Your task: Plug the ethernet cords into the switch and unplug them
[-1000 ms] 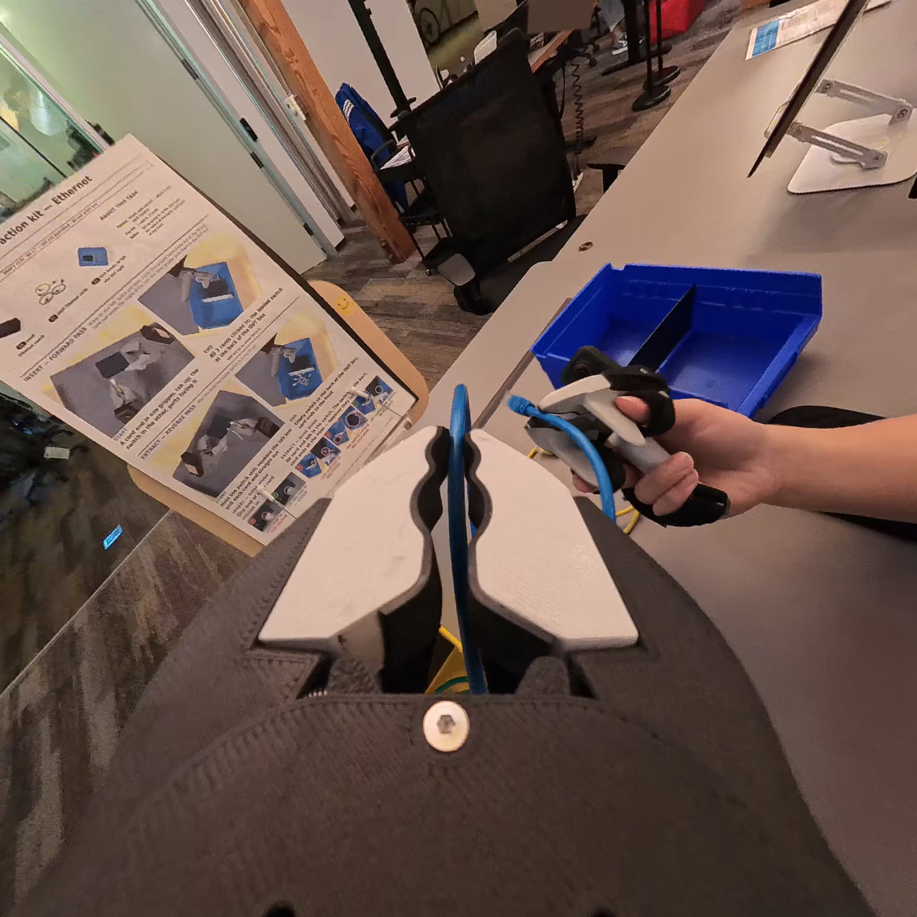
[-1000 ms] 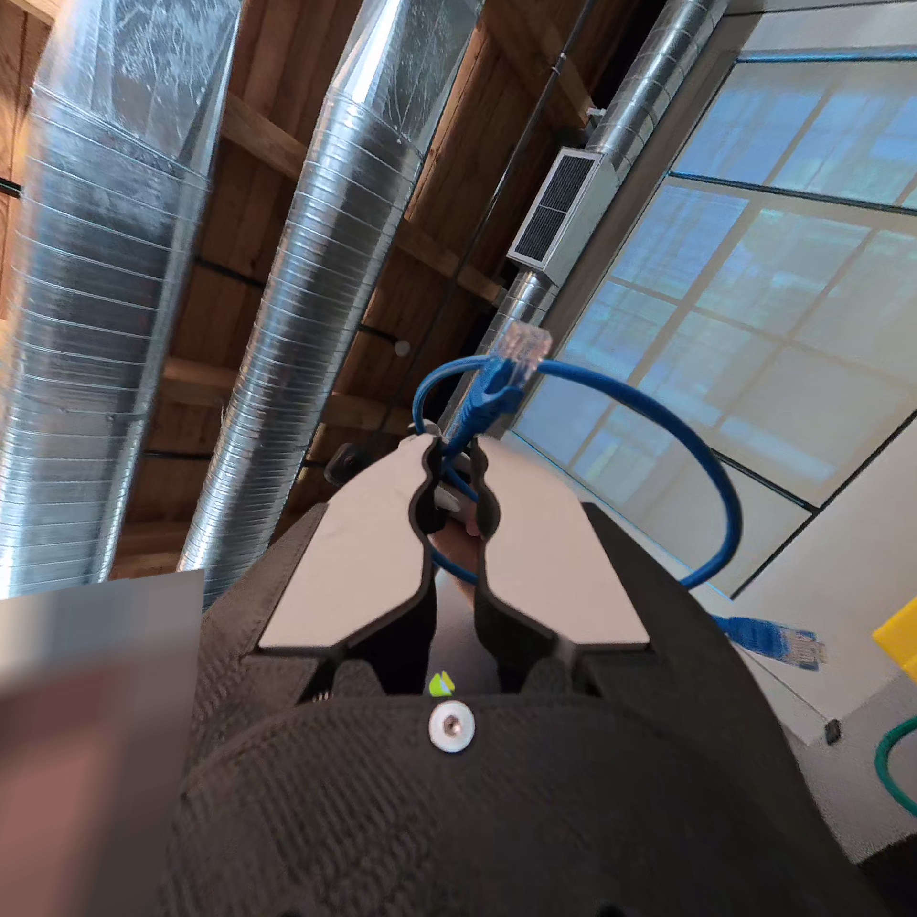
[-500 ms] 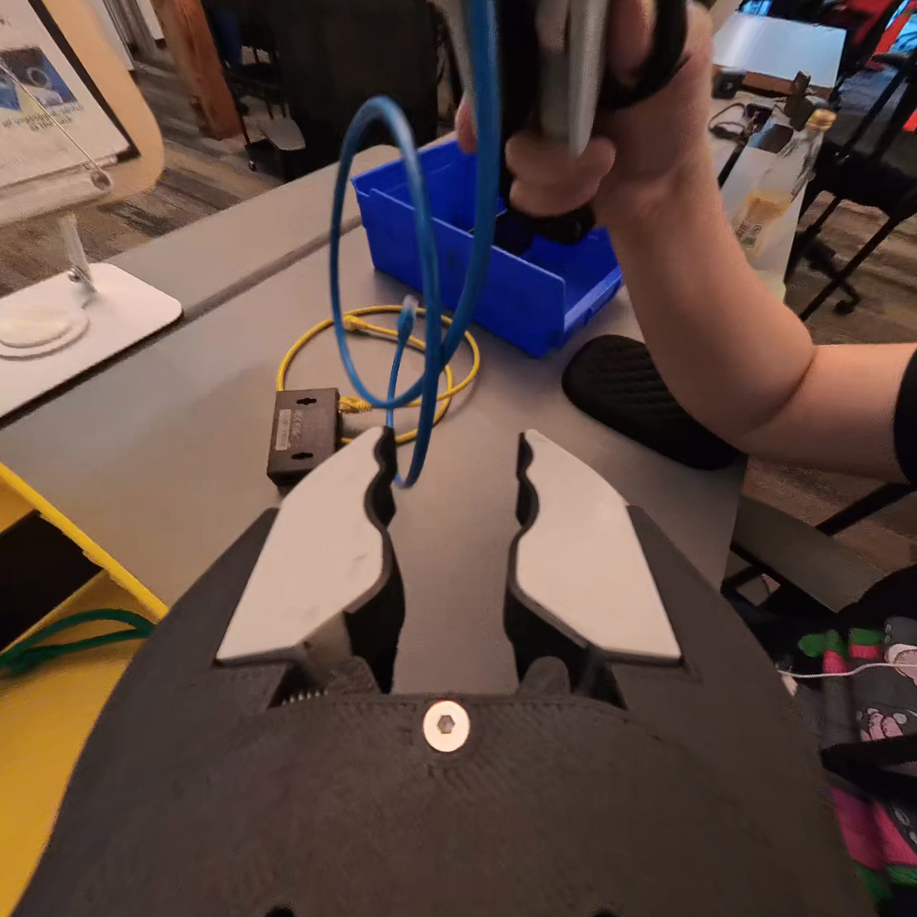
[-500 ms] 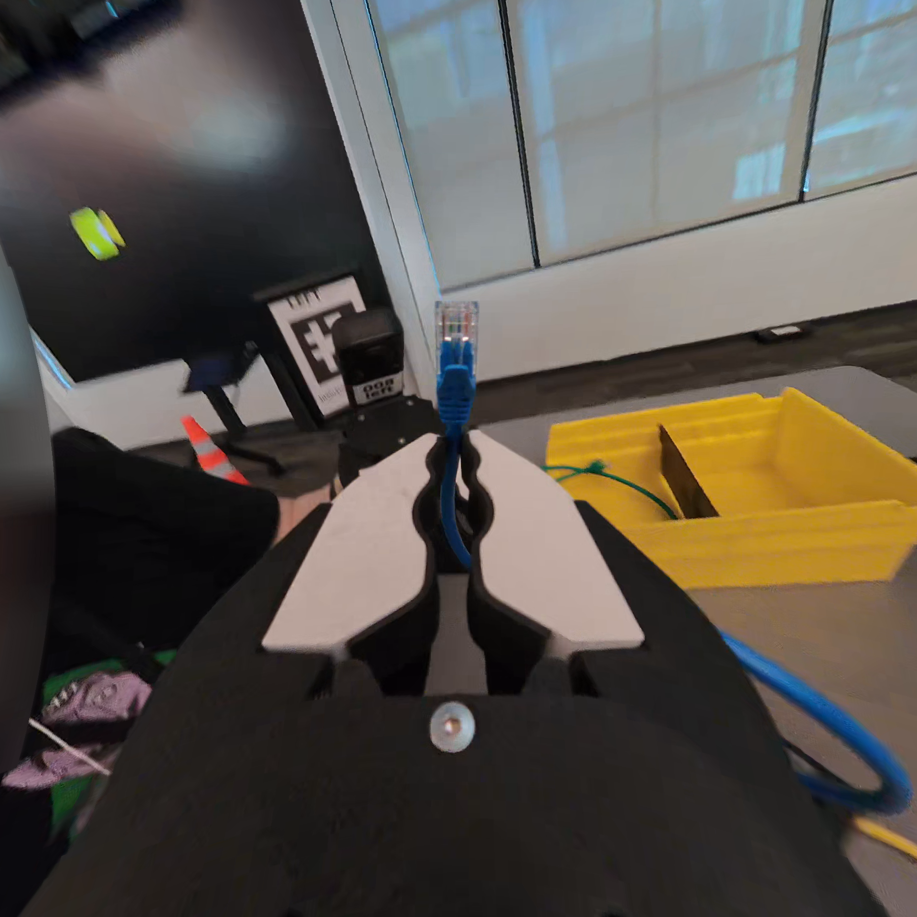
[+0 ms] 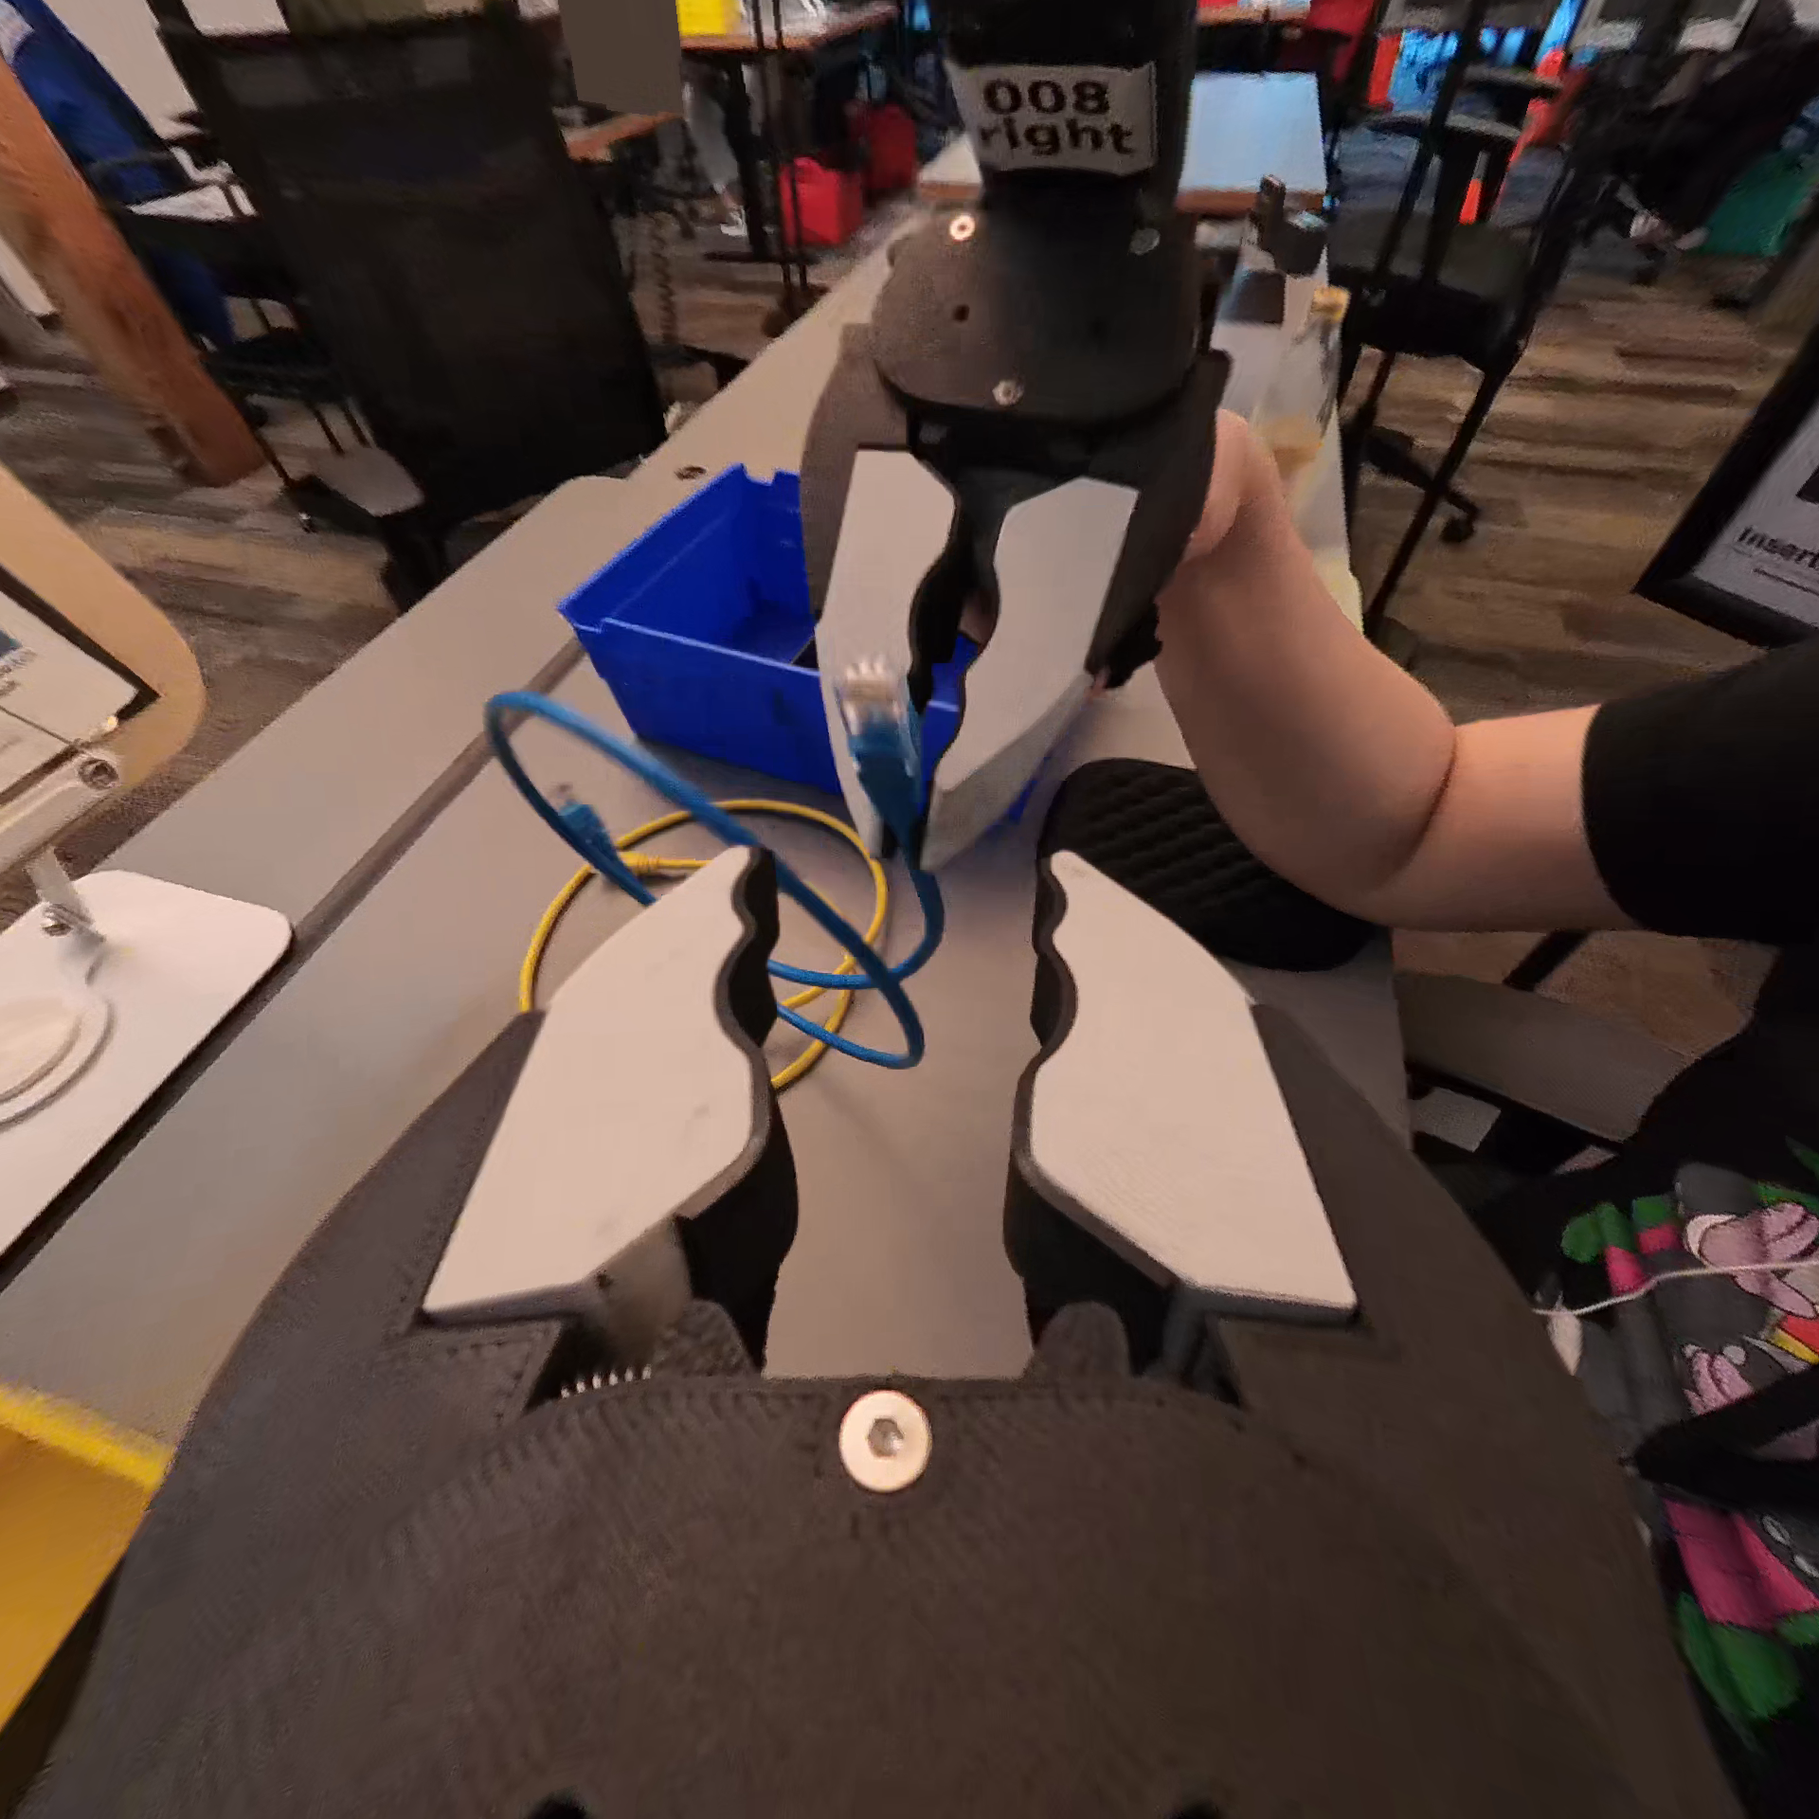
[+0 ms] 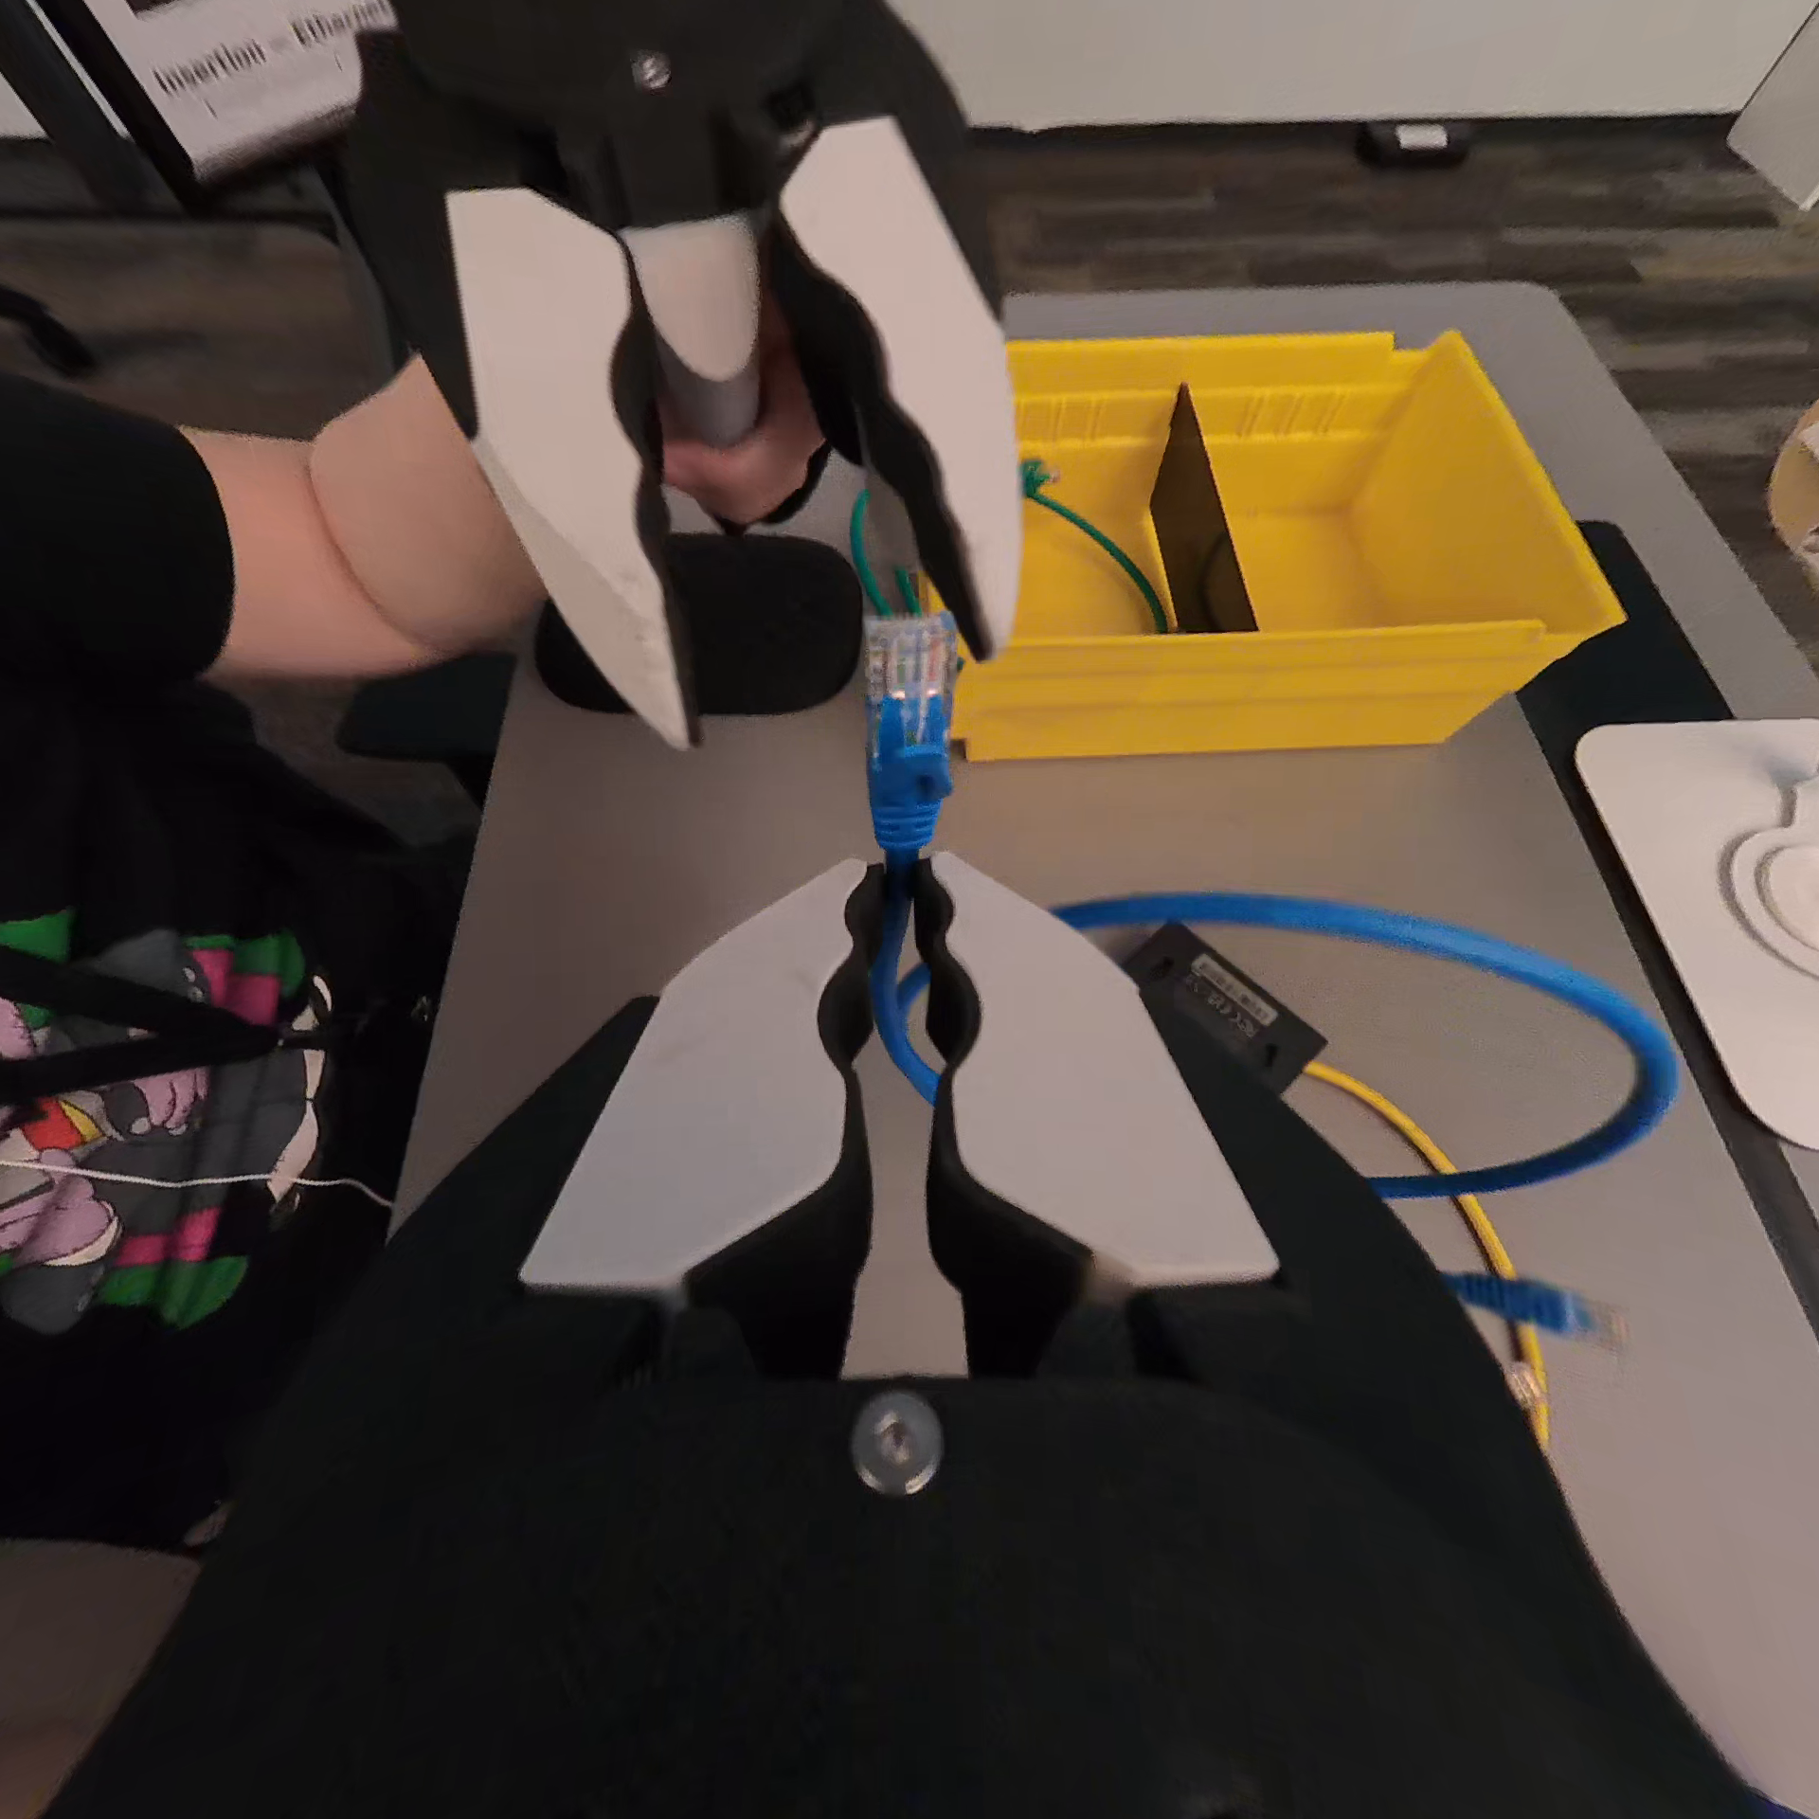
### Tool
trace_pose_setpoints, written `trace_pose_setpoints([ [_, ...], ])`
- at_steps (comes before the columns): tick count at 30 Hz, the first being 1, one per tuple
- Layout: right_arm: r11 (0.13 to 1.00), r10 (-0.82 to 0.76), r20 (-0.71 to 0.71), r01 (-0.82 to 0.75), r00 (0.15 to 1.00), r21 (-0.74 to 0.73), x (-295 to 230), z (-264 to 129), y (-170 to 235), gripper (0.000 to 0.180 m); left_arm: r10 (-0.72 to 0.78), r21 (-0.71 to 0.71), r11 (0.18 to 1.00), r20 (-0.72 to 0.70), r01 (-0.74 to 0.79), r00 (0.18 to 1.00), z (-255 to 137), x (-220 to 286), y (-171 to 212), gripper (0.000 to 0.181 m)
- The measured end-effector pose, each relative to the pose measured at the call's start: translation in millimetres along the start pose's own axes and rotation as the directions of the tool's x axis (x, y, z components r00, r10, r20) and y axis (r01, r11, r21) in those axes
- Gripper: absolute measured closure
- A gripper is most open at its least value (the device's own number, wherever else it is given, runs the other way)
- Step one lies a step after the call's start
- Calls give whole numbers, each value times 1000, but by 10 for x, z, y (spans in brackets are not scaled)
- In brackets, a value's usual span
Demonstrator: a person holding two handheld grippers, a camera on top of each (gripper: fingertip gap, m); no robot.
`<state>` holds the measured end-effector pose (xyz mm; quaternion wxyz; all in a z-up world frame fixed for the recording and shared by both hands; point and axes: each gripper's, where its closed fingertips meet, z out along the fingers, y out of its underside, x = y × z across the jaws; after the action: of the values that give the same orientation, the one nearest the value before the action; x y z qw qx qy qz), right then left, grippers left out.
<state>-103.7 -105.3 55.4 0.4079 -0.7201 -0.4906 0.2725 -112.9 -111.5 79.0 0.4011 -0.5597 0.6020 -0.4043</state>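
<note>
**Blue cord pinched and lifted, plug not yet in the switch**

Blue cord (image 6: 891, 970) runs up between the right gripper's (image 6: 898, 871) jaws at mid-frame in the right wrist view; they are closed on the cable just behind the plug (image 6: 910, 728), which sticks out past the tips and points toward the upper frame. The rest of the cord loops to the right over the bench (image 6: 1132, 807), its other end blurred at lower right. The switch (image 6: 1225, 1009), a small black box, lies just right of the jaws, with a yellow cord (image 6: 1417, 1147) trailing from its side.

The left gripper (image 5: 901, 876) hangs with jaws wide and empty, facing the plug.

This looks like the insertion step: next the plug must be turned toward a port and lined up, with the switch likely steadied by the free gripper. A yellow bin (image 6: 1280, 679) sits behind, upper right.
</note>
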Motion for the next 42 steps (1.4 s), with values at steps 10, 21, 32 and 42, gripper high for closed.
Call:
trace_pose_setpoints([
  [10,992,-32,0,32,999,-123,33,130,216,173,0,-102,995,-177,-19,984,301,-33,91,169],
  [21,895,-198,-350,314,916,317,141,-359,-632,152,-169,208,965,25,160,985,-39,-711,-412,169],
  [32,604,258,-19,-146,966,784,329,462,-777,136,-225,398,879,-136,262,965,-323,-674,-567,169],
  [42,366,98,154,-179,983,913,297,-199,-817,153,-171,344,907,-230,244,958,-224,-432,-550,169],
])
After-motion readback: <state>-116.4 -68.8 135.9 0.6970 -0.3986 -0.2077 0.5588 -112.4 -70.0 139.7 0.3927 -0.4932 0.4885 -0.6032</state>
